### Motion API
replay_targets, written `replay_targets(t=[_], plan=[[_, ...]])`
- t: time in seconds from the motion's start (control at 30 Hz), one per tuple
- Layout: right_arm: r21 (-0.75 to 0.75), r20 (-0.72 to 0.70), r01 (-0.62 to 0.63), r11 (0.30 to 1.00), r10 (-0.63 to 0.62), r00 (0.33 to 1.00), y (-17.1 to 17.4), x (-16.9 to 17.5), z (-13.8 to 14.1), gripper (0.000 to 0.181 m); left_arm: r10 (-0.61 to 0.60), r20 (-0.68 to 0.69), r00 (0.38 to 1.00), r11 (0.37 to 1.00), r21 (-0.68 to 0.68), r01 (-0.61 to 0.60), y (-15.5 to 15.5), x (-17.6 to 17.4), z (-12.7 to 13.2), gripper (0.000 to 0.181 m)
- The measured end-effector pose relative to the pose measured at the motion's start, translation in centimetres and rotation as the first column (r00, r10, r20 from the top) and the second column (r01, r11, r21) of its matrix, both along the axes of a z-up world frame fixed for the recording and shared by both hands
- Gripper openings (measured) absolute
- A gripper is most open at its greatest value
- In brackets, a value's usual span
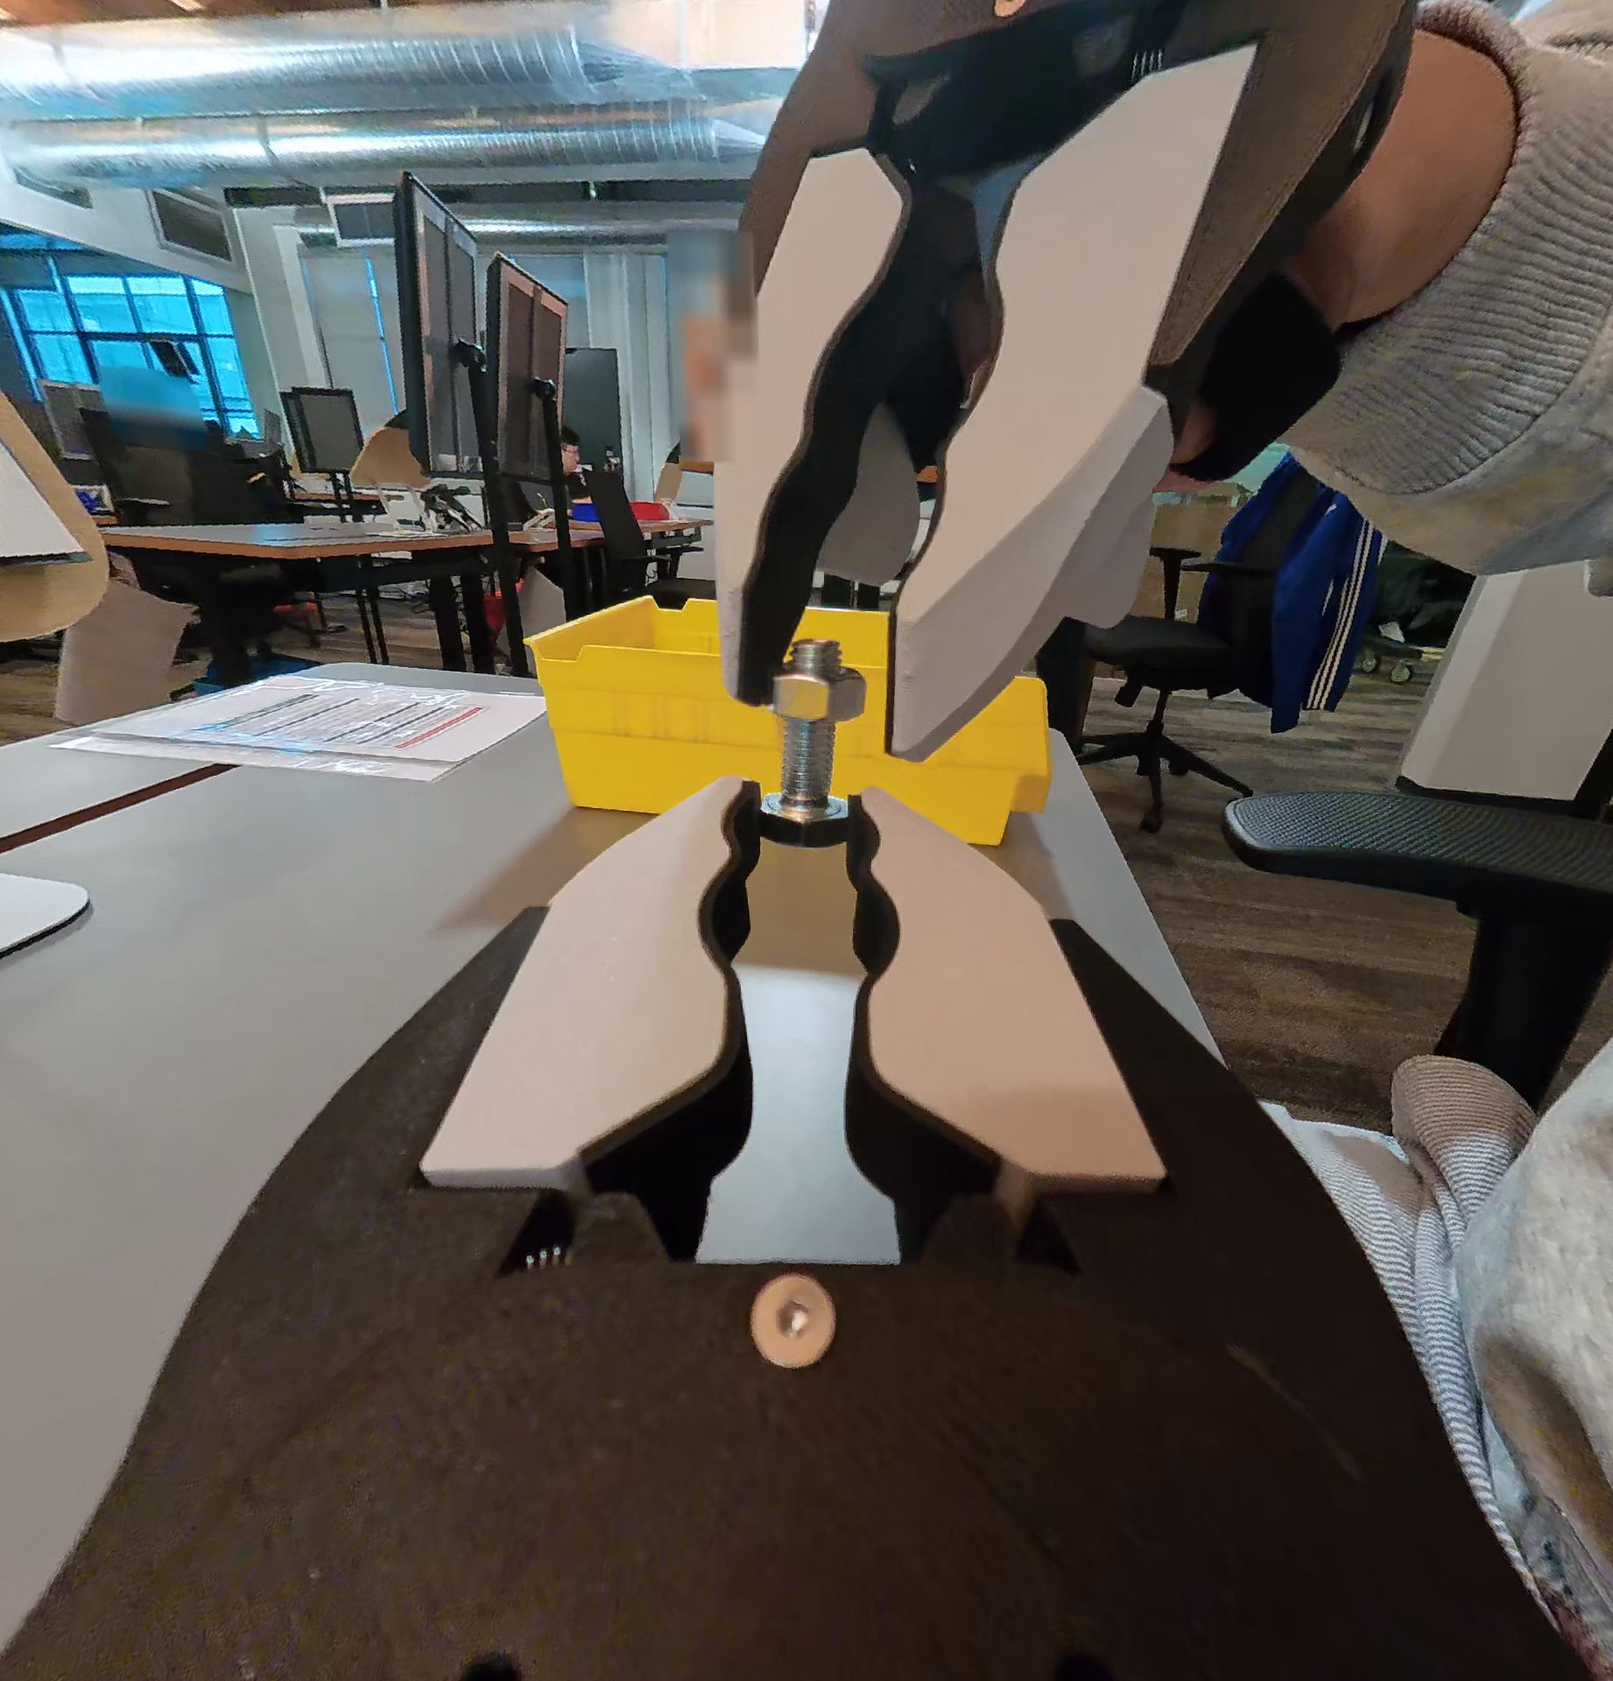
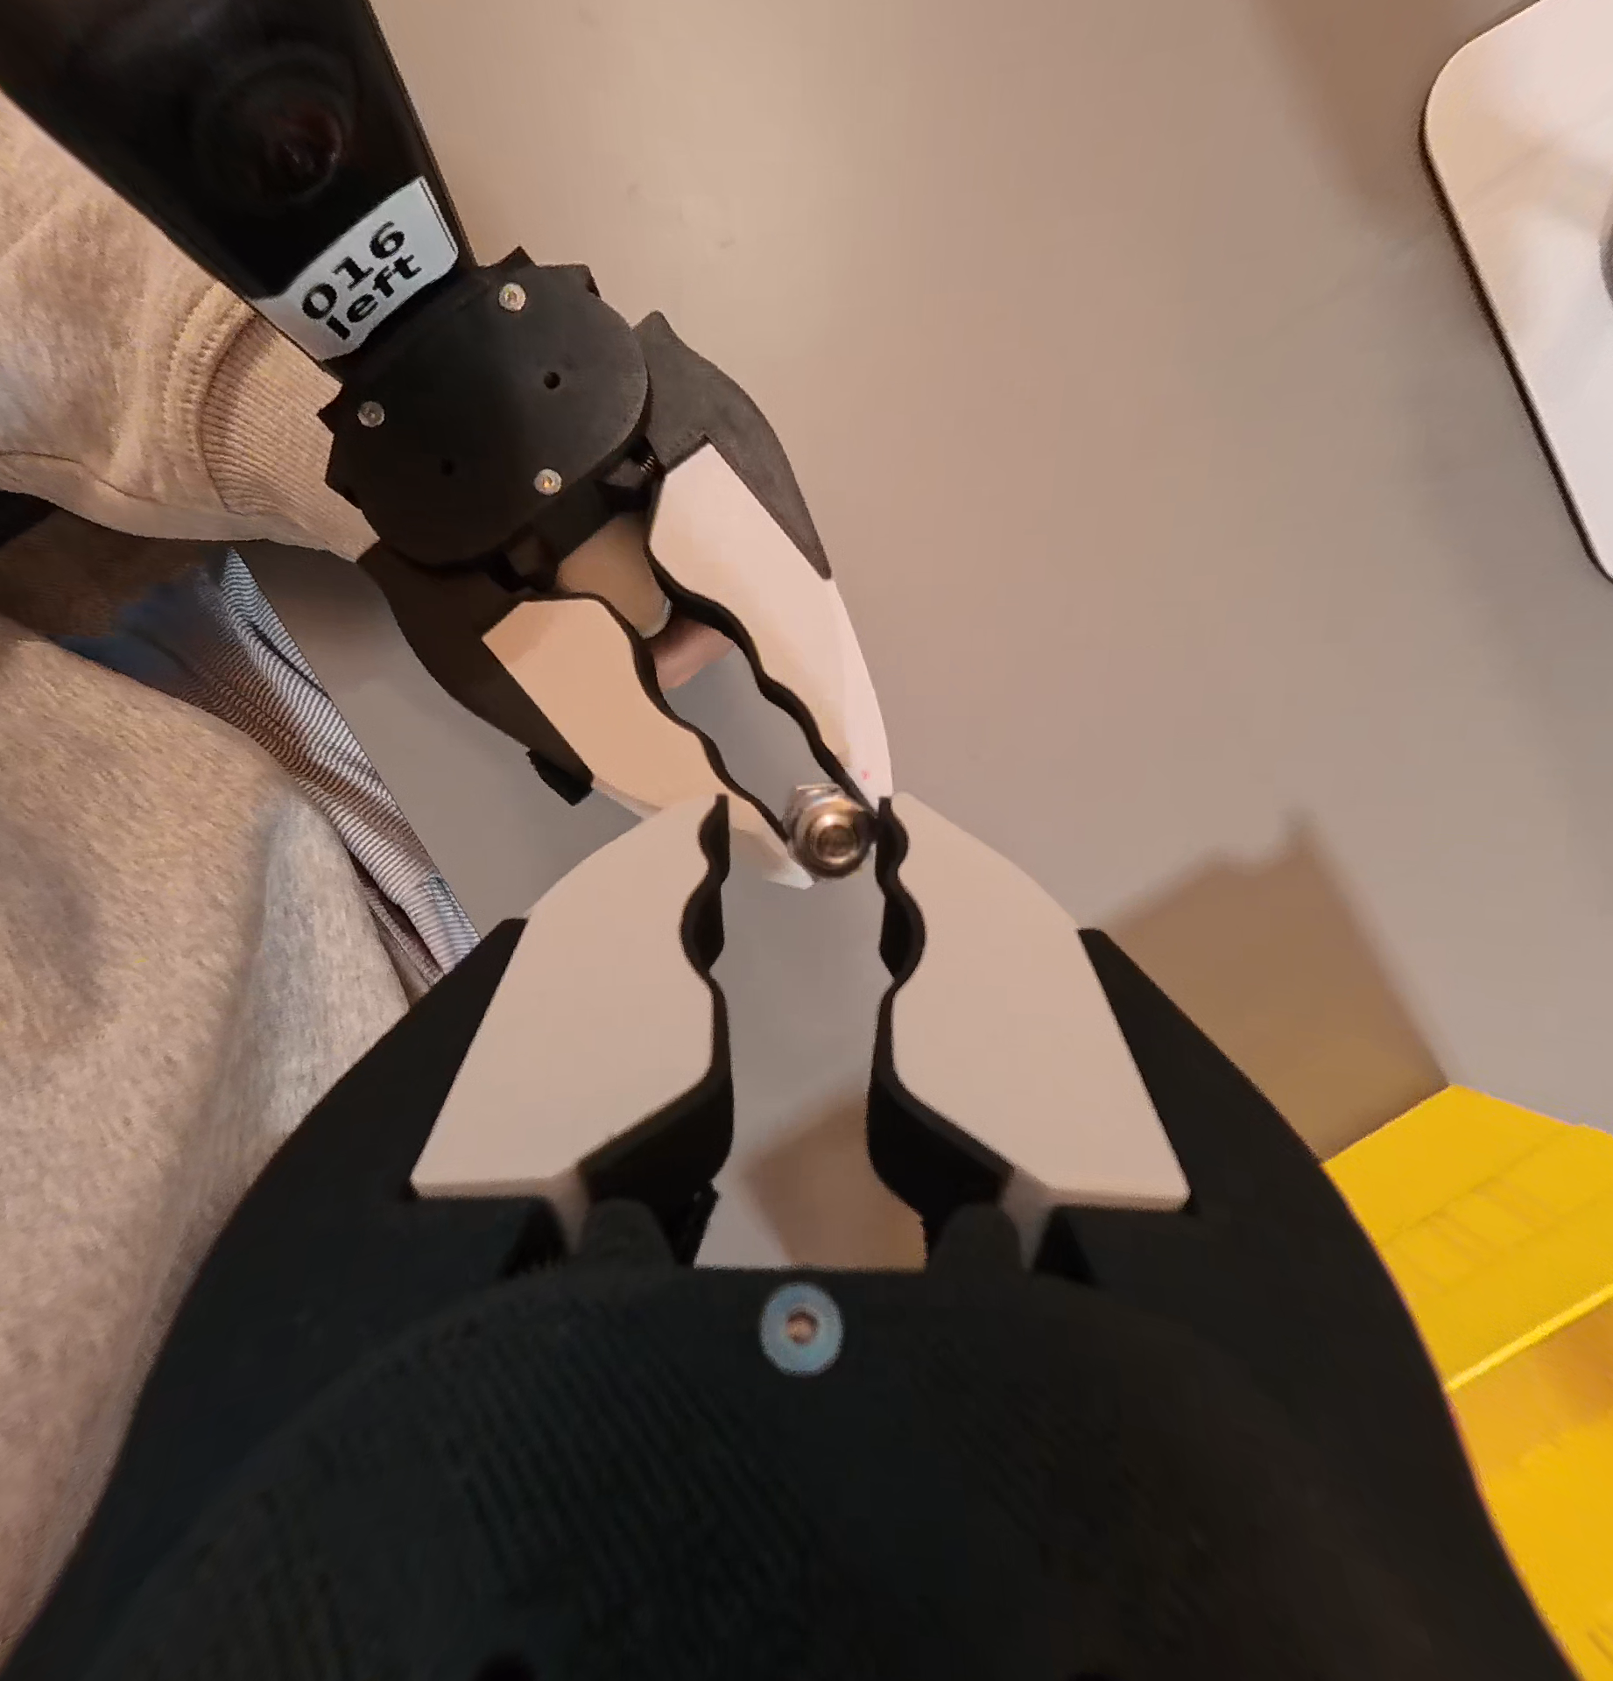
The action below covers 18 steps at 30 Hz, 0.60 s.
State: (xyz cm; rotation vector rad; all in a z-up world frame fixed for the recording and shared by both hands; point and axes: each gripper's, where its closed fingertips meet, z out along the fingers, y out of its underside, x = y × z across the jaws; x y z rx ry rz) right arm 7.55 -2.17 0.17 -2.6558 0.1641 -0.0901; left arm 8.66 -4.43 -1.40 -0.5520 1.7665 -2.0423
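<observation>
A silver bolt (image 1: 805, 755) stands upright with a hex nut (image 1: 819, 696) threaded near its top end. My left gripper (image 1: 800, 802) is shut on the bolt's head, low over the grey table (image 1: 239, 955). My right gripper (image 1: 830, 719) comes down from above with its jaws apart around the nut. One fingertip (image 1: 750, 673) touches the nut and the other stands clear of it. In the right wrist view the right gripper (image 2: 801, 819) straddles the nut (image 2: 828, 832), which lies against one of its fingers. The left gripper (image 2: 830, 832) reaches in from the upper left.
A yellow bin (image 1: 657, 728) stands just behind the bolt and shows in the right wrist view (image 2: 1512, 1273). A printed sheet (image 1: 302, 719) lies at the back left. A white stand base (image 2: 1531, 318) sits on the table. A black office chair (image 1: 1467, 864) stands off the right edge. Left and right tips are no more than a few centimetres apart.
</observation>
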Motion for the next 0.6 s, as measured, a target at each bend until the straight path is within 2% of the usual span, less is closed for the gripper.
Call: replay_targets(t=[0.6], plan=[[-0.013, 0.022, -0.057, 0.998, 0.057, 0.998, 0.7, -1.3, 0.0, 0.031, 0.028, -0.023, 0.999, 0.999, 0.017, -0.027, 0.2, 0.6, -0.5, 0.019]])
